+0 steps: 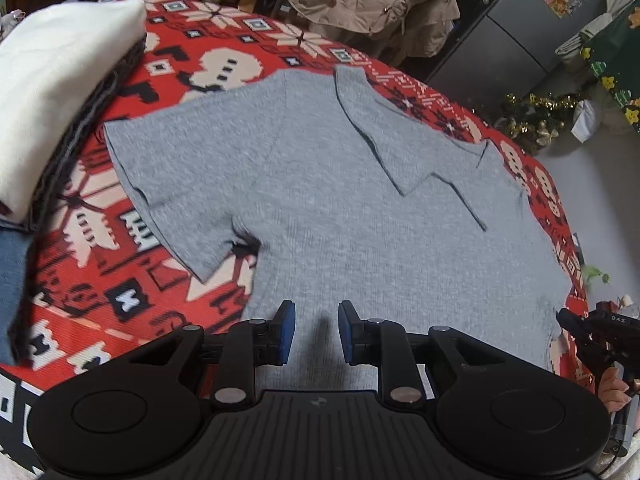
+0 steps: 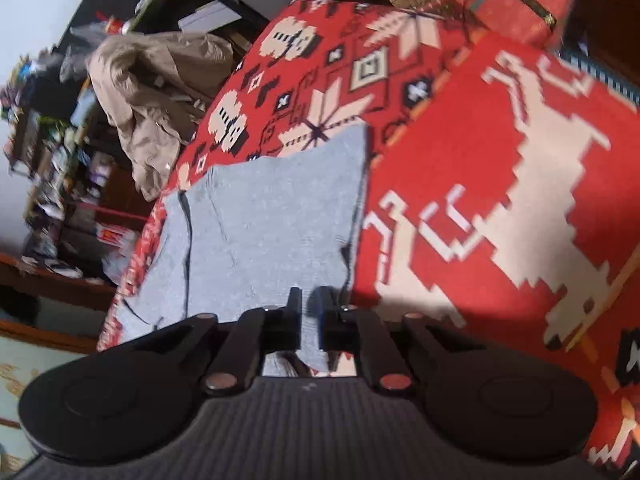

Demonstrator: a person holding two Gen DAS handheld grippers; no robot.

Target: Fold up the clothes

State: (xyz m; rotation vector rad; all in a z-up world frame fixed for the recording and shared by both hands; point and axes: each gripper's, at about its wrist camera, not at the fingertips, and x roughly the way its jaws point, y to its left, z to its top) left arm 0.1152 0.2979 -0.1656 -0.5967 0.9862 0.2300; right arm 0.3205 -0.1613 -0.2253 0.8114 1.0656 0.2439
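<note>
Right gripper [image 2: 309, 300] has its fingers pinched on the bottom hem of the grey t-shirt [image 1: 340, 200]. Left gripper [image 1: 316, 316] hangs over the hem, fingers apart, nothing in them. The shirt's flat on the red patterned bench [image 1: 132, 300], 1 sleeve folded in. Looks like the left needs to grab before the lift-and-fold.

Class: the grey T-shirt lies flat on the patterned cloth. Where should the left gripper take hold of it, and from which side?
Grip the grey T-shirt at its near hem, coming from the near edge. The left gripper already hangs there, and the flat cloth offers only edges to pinch.
</note>
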